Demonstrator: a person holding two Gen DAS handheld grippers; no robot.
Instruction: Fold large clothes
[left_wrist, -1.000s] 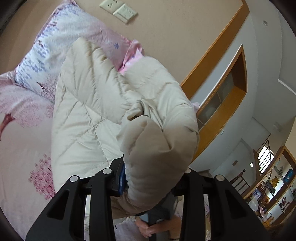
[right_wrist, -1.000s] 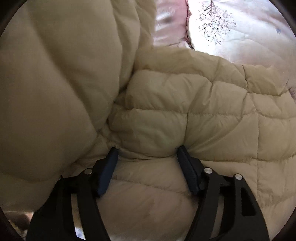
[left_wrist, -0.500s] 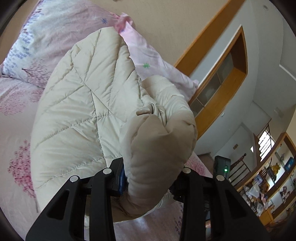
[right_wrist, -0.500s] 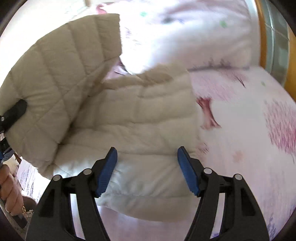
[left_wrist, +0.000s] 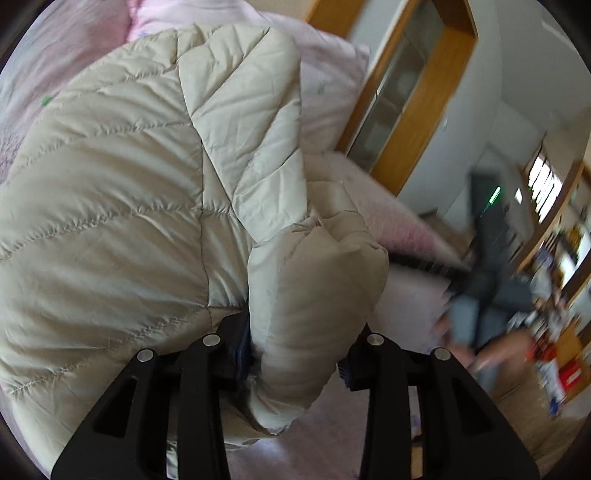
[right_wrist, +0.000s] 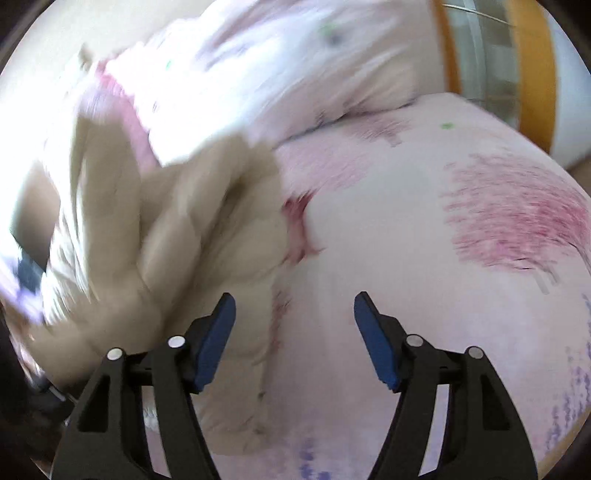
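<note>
Jacket (left_wrist: 122, 206), cream and quilted, fills the left of my left wrist view, puffed up in a big mound on the bed (left_wrist: 402, 295). My left gripper (left_wrist: 295, 354) has its fingers clamped on a thick bunched fold of that jacket, the padded roll bulging up between them and hiding most of the blue pads. Beyond the jacket, a pale pink pillow (left_wrist: 328, 85) sits against it at the head of the bed. Right of the jacket, the pink sheet runs to the bed's edge, then a wood-framed glass panel (left_wrist: 406, 92) stands in the wall past the pillow. Far right of the jacket is a blurred dark device with a green light (left_wrist: 491, 206), details smeared.

Over to my right wrist view: the jacket (right_wrist: 177, 236) lies blurred at the left, on the bed (right_wrist: 406, 258) with its pink blossom print. My right gripper (right_wrist: 294, 332) hangs wide open, blue pads (right_wrist: 375, 339) well apart, nothing between them. Its left finger is just beside the jacket's edge; whether they touch, I can't tell. The white pillow (right_wrist: 295, 59) lies beyond the jacket, badly smeared.
</note>
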